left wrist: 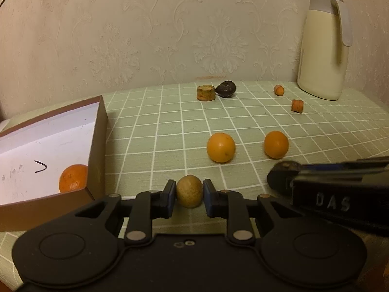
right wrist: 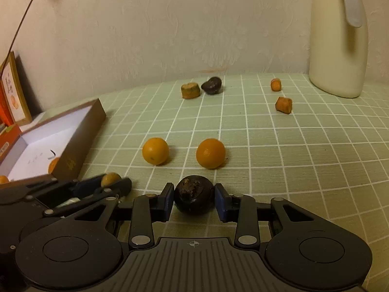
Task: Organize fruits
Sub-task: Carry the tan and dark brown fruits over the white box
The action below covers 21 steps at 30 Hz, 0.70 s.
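A: Brown cardboard box (left wrist: pixel 97 146), white inside, far left on the green checked tablecloth (left wrist: pixel 170 121); one orange (left wrist: pixel 73 177) lying in its near right corner.

B: Left gripper (left wrist: pixel 189 194)?

A: Clenched on a tan round fruit (left wrist: pixel 189 191), pads touching both sides, just right of the box's near corner.

B: Further right?

A: Two loose oranges mid-table, left one (left wrist: pixel 220 147) and right one (left wrist: pixel 276 144), apart. Right gripper (right wrist: pixel 194 198) grasping a dark round fruit (right wrist: pixel 194 197), near of those oranges.

B: Far side?

A: Tan stub (left wrist: pixel 206 93) touching or just beside a dark lump (left wrist: pixel 226 88); two carrot pieces (left wrist: pixel 297 105) right of them; cream jug (left wrist: pixel 321 48) at far right by the wall.
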Each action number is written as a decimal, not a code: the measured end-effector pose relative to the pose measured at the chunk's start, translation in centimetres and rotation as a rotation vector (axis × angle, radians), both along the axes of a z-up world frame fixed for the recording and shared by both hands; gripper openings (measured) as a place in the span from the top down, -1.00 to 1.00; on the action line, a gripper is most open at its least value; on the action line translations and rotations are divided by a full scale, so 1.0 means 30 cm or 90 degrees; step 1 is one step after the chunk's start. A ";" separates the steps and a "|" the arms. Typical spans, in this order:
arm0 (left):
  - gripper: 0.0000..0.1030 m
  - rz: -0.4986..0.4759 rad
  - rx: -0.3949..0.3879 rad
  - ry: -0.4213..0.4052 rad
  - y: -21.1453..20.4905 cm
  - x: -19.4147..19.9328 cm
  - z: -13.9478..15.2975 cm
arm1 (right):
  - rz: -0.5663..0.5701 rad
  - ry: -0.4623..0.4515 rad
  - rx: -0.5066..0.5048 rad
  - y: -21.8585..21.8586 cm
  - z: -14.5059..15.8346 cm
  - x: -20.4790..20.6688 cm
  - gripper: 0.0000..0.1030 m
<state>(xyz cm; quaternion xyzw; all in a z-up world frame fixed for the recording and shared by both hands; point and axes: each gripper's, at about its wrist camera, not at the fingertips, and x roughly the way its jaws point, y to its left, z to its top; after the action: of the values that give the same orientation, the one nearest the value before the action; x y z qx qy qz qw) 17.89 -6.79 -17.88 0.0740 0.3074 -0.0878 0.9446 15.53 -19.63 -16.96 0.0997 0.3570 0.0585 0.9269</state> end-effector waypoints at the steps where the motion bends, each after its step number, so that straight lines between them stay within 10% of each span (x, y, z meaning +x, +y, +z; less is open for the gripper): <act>1: 0.72 -0.003 0.000 -0.002 0.000 -0.004 0.003 | -0.002 -0.007 0.002 -0.004 0.010 -0.006 0.30; 21: 0.72 0.052 -0.016 -0.058 0.188 -0.211 0.254 | 0.099 -0.114 0.048 0.133 0.240 -0.162 0.30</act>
<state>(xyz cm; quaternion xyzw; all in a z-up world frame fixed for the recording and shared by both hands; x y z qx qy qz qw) 11.57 -1.13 -10.25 0.0531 0.2659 -0.0497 0.9613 10.68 -15.65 -9.76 0.1010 0.2770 0.1521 0.9434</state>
